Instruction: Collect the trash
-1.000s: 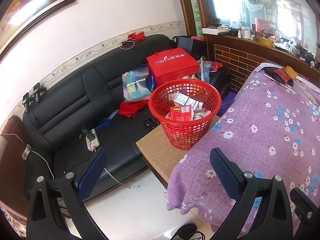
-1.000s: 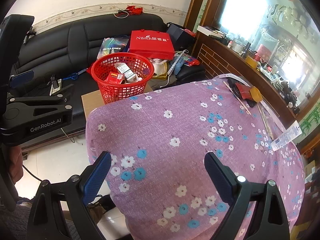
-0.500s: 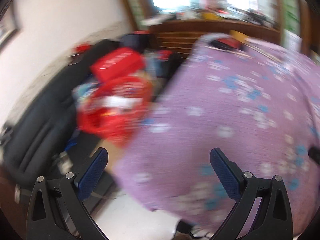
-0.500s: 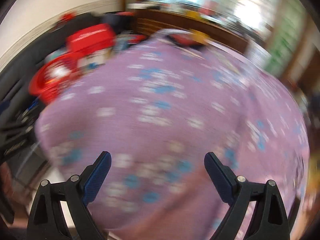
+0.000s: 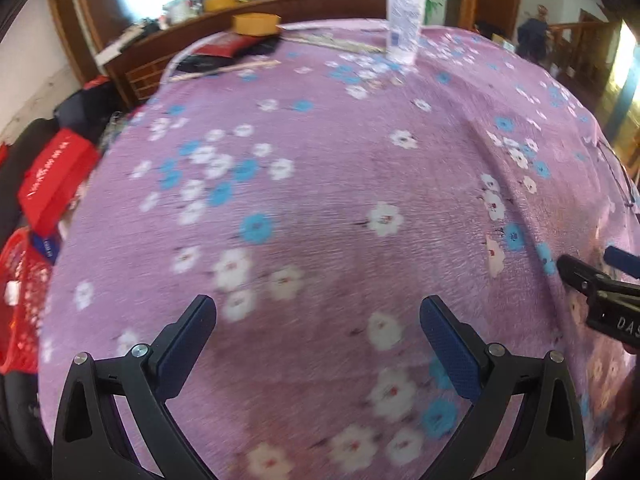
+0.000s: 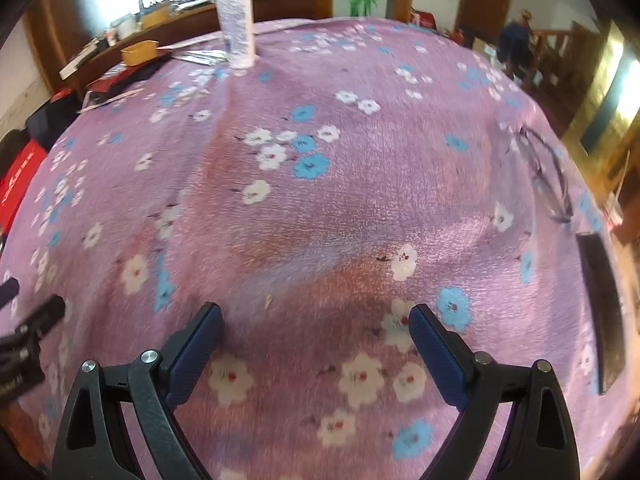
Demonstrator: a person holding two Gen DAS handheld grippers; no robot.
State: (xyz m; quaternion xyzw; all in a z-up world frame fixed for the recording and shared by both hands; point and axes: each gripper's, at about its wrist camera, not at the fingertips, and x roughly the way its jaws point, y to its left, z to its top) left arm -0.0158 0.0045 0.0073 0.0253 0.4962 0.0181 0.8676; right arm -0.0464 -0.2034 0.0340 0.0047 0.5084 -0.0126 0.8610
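Note:
My left gripper is open and empty over the purple flowered tablecloth. My right gripper is open and empty over the same cloth. A white tube-shaped package stands at the table's far side; it also shows in the right wrist view. Dark and red wrappers, thin sticks and a yellow box lie at the far left. The red trash basket is at the table's left edge, below it.
A red gift box sits beside the basket. Eyeglasses and a dark flat object lie on the table's right side. The right gripper's tip shows in the left wrist view. A wooden counter runs behind the table.
Both grippers have swung right, away from the sofa and red basket, and now face across the table top. Both stay open and empty.

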